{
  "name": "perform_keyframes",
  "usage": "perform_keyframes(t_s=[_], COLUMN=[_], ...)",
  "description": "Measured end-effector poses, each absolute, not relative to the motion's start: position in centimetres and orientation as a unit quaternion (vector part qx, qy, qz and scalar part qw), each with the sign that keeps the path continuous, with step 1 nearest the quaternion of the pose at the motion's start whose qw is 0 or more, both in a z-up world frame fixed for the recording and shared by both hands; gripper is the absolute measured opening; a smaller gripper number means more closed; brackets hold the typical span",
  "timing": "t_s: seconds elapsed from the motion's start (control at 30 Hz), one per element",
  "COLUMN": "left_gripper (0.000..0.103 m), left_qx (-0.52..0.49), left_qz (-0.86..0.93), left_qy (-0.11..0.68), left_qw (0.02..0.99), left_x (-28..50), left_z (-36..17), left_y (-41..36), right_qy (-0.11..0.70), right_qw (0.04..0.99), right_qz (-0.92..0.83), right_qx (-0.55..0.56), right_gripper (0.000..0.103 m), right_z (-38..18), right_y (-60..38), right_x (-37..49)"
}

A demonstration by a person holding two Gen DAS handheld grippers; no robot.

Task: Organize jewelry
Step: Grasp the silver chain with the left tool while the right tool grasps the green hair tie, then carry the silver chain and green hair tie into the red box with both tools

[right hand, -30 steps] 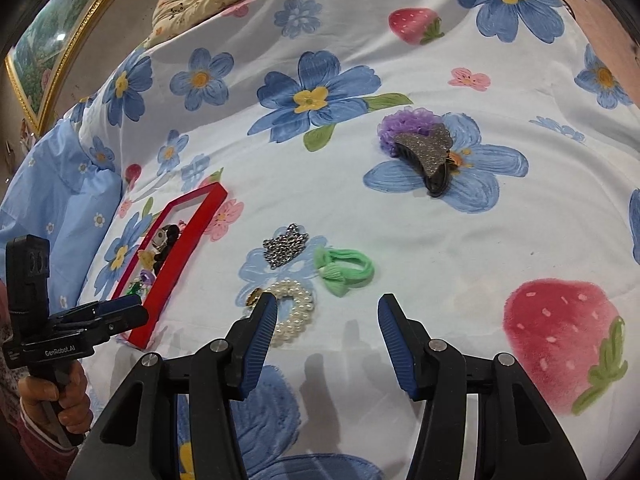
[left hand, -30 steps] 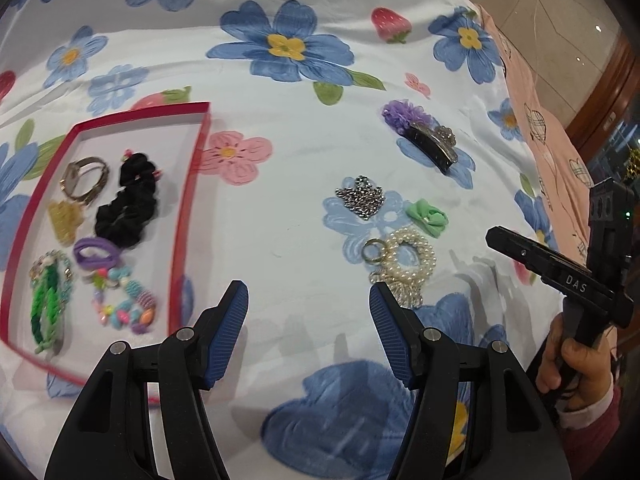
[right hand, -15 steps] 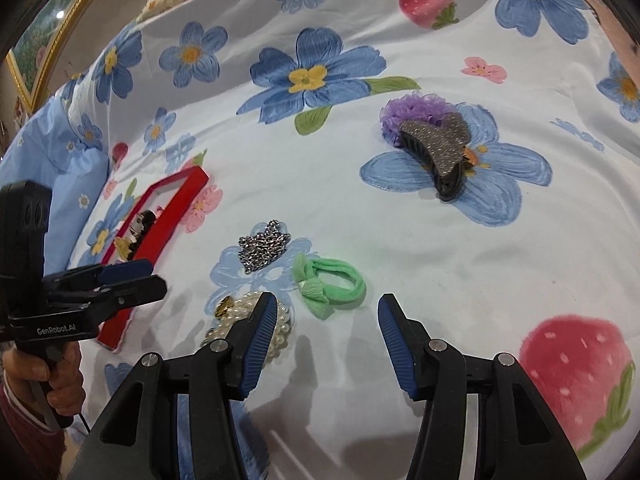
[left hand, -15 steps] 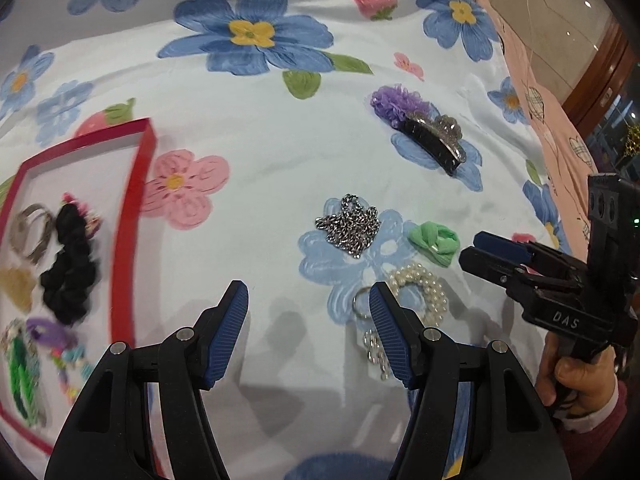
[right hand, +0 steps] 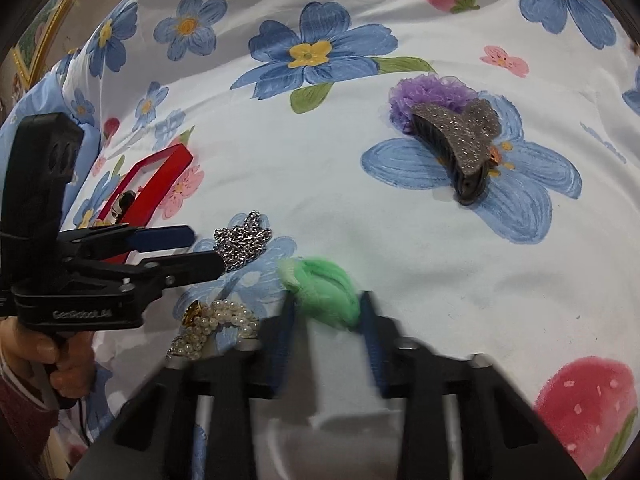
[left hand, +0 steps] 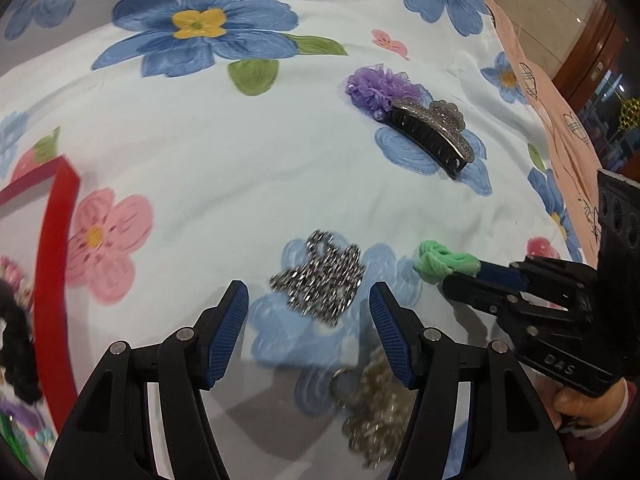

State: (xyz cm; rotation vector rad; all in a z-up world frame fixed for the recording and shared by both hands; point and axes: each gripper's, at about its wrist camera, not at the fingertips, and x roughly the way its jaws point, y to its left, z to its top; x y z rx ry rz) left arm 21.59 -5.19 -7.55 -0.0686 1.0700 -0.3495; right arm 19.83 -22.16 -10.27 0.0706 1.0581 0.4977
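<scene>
Both grippers low over the jewelry on the floral bedsheet (left hand: 248,160).
Right gripper (right hand: 326,316) jaws close around the green scrunchie (right hand: 320,288); left gripper (left hand: 308,316) jaws apart, the silver chain (left hand: 320,280) between them.

Floral bedsheet (left hand: 240,168) carries red tray (left hand: 56,240); silver chain (left hand: 320,280); green scrunchie (right hand: 320,288); pearl bracelet (right hand: 216,328); glitter hair-clip (right hand: 460,140).
</scene>
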Motion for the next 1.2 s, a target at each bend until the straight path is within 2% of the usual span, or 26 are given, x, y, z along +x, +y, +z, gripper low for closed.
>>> perform_keyframes(t_s=[0.1,0.13,0.17,0.2,0.23,0.33,0.67,1.2], left_gripper=[0.062,0.059,0.053,0.037,0.027,0.012,0.009,0.009], left_qx=[-0.018,-0.012,-0.005,0.001,0.009,0.015,0.005,-0.044], left_qz=[-0.166,-0.168,-0.170,-0.172,-0.175,-0.186,-0.194,-0.174], left_qy=[0.504,0.502,0.500,0.500,0.501,0.496,0.477,0.426], left_qw=[0.848,0.848,0.849,0.849,0.848,0.848,0.857,0.887], left_x=[22.0,22.0,22.0,22.1,22.1,22.0,20.1,14.9], left_z=[-7.7,-7.8,-7.8,-7.9,-8.0,-8.1,-6.2,-1.1], left_y=[-6.1,-6.4,-6.7,-7.0,-7.3,-7.8,-7.5,-2.2], right_qy=[0.497,0.494,0.491,0.489,0.486,0.481,0.467,0.447], right_qw=[0.835,0.837,0.839,0.840,0.842,0.846,0.853,0.855], right_qz=[0.232,0.230,0.228,0.227,0.224,0.216,0.204,0.243], right_qx=[0.050,0.052,0.055,0.060,0.066,0.081,0.112,0.105], right_gripper=[0.015,0.014,0.014,0.013,0.013,0.013,0.013,0.013], right_z=[-10.0,-9.8,-9.6,-9.5,-9.3,-8.9,-7.7,-5.4], right_y=[-22.8,-23.0,-23.2,-23.5,-23.8,-24.7,-26.6,-23.2], right_x=[19.7,19.5,19.3,19.2,19.0,18.6,17.7,16.2])
